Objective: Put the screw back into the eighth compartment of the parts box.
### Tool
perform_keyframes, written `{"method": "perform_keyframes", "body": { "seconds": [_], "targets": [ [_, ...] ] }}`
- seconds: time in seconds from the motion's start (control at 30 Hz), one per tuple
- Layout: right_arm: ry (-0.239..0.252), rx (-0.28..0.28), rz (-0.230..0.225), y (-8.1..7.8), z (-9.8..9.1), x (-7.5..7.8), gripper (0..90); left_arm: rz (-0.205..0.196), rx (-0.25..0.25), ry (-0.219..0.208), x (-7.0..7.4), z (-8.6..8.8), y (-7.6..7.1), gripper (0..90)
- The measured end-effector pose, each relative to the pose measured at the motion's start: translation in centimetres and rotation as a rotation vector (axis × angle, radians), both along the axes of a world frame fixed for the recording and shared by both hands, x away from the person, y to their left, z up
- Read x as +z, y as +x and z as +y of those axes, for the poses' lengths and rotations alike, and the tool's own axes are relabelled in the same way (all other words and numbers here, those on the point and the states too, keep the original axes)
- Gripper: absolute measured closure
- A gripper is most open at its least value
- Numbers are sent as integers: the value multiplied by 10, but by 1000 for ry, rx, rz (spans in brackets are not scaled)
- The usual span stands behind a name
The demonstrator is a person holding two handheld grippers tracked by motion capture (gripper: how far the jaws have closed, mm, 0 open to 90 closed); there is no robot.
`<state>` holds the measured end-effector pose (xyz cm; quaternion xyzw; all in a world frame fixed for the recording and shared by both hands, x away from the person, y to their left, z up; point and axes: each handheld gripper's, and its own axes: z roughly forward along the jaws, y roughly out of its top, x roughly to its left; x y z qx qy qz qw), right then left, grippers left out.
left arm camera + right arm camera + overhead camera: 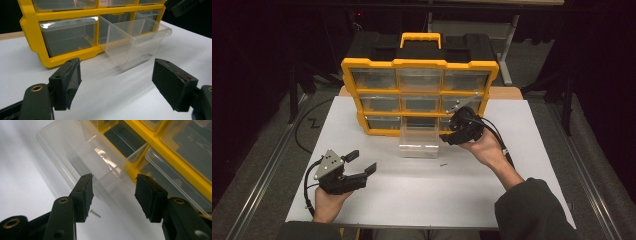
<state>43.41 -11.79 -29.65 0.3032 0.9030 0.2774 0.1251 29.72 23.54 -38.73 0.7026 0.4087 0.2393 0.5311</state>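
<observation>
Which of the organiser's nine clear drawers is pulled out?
The bottom-row middle drawer: it sticks far out of the yellow organiser onto the white table, while the other eight sit flush in their slots.

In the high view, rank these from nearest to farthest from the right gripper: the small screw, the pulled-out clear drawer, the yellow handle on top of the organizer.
1. clear drawer: just left of the right gripper, pulled out onto the table.
2. screw: on the table, a little below the gripper.
3. yellow handle: on top of the organizer, at the back.
</observation>
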Motion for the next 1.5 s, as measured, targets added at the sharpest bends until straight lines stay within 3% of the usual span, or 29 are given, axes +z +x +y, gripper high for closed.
{"method": "perform_keyframes", "body": {
  "seconds": [0.33, 0.43, 1.07, 1.27, 1.5],
  "targets": [
    [-10, 17, -7, -6, -8, -13, 524, 0, -1, 4, 0, 0, 0, 235],
    [-8, 11, 21, -7, -9, -18, 537, 1, -1, 3, 0, 0, 0, 235],
    [-47, 47, 89, -8, -7, -57, 574, 3, -2, 4, 0, 0, 0, 235],
    [-78, 39, 118, -9, -3, -65, 589, 3, -2, 4, 0, 0, 0, 235],
    [-114, 68, 123, -7, 2, -75, 615, 1, 0, -2, 0, 0, 0, 235]
  ]
}}
